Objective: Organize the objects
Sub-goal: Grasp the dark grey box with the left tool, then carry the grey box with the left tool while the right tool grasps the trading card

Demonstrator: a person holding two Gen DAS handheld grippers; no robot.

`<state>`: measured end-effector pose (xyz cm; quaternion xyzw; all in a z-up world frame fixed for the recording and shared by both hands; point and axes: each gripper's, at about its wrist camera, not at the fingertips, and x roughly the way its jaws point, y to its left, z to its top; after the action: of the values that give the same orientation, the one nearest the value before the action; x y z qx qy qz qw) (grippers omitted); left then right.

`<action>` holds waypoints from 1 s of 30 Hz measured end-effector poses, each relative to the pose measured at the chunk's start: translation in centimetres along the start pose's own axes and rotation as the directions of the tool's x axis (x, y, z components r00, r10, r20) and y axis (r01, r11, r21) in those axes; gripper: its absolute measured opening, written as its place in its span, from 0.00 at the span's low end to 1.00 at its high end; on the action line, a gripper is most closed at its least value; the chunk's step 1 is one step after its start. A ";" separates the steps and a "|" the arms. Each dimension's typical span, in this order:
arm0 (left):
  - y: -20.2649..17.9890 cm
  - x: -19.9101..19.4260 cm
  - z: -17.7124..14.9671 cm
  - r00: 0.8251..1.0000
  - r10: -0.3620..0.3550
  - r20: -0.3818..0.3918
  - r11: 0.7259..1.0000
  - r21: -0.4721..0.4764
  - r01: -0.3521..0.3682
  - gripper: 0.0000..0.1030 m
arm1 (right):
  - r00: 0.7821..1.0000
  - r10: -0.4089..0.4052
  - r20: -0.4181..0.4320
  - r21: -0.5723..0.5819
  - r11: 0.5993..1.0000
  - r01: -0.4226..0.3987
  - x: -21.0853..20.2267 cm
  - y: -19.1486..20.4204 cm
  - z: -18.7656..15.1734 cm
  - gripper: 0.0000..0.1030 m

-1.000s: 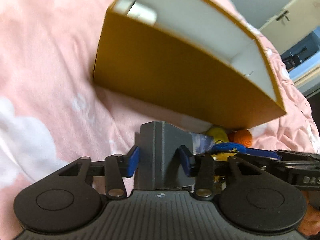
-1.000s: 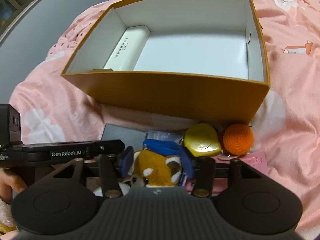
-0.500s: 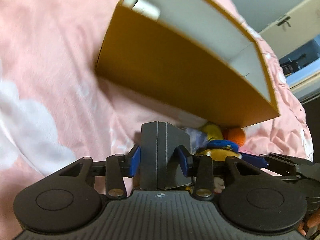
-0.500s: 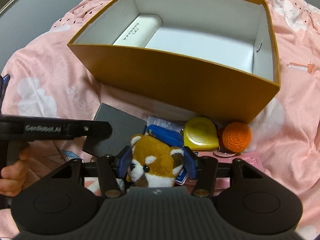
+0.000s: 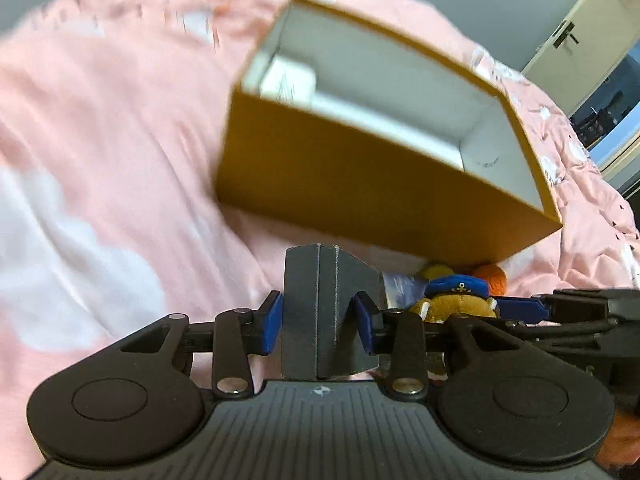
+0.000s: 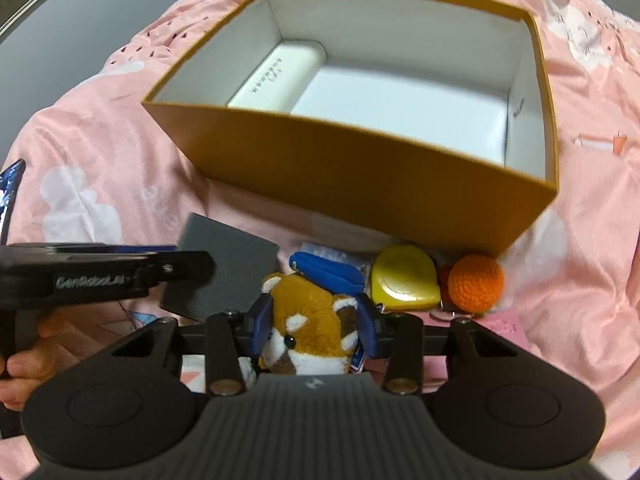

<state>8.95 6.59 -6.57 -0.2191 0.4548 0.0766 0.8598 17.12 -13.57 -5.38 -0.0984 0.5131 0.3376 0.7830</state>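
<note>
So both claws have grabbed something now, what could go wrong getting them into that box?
The left gripper pinches the dark grey box near one end, so it might twist or slip. The plush toy in the right gripper is soft and could squirm free. Either load might catch the orange box on its near wall.

The open cardboard box (image 6: 360, 184) sits on the bed (image 6: 100, 184), behind everything else. Inside it, a small carton (image 6: 276, 76) lies along its left wall. Just before the box's near wall lies a row of small things: the tape measure (image 6: 404, 280) in the middle and the crocheted ball (image 6: 475, 282) touching it on the right. The plush red panda (image 6: 310, 326) sits between the fingers of the right claw (image 6: 316, 330), nearest of all, with its cap (image 6: 326, 272) behind its head. Left of it, the left claw (image 5: 318, 316) grips a flat case (image 5: 320, 312) held on edge.
</note>
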 end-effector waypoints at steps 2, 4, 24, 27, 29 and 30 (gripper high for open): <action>0.3 -1.2 0.3 0.999 0.033 0.037 0.999 0.010 -0.033 0.42 | 1.000 0.004 0.014 -0.026 1.000 -0.004 -0.2 0.8 0.6 0.44; 0.6 -2.3 0.5 0.994 0.078 0.078 0.997 0.019 -0.080 0.42 | 0.999 0.008 0.032 -0.061 0.998 -0.006 -0.2 1.9 1.2 0.43; 3.0 -4.4 1.7 0.967 0.189 0.169 0.982 -0.028 -0.187 0.42 | 0.980 0.192 0.046 -0.027 0.981 -0.191 1.7 6.1 5.6 0.22; 3.0 -4.5 1.8 0.970 0.167 0.176 0.986 -0.035 -0.164 0.42 | 0.984 0.145 0.099 -0.016 0.989 -0.144 0.1 5.1 5.4 0.23; 3.0 -4.6 1.8 0.972 0.150 0.180 0.989 -0.041 -0.145 0.42 | 0.989 0.087 0.118 -0.004 0.996 -0.087 -0.7 3.9 5.0 0.23; 2.9 -4.6 1.8 0.973 0.143 0.182 0.990 -0.041 -0.138 0.42 | 0.992 0.055 0.115 0.007 0.998 -0.056 -0.8 3.2 4.7 0.23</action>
<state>6.66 10.30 -2.82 -0.1902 0.3862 0.1636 0.8876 18.38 -9.10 -1.89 -0.0606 0.4716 0.3618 0.8019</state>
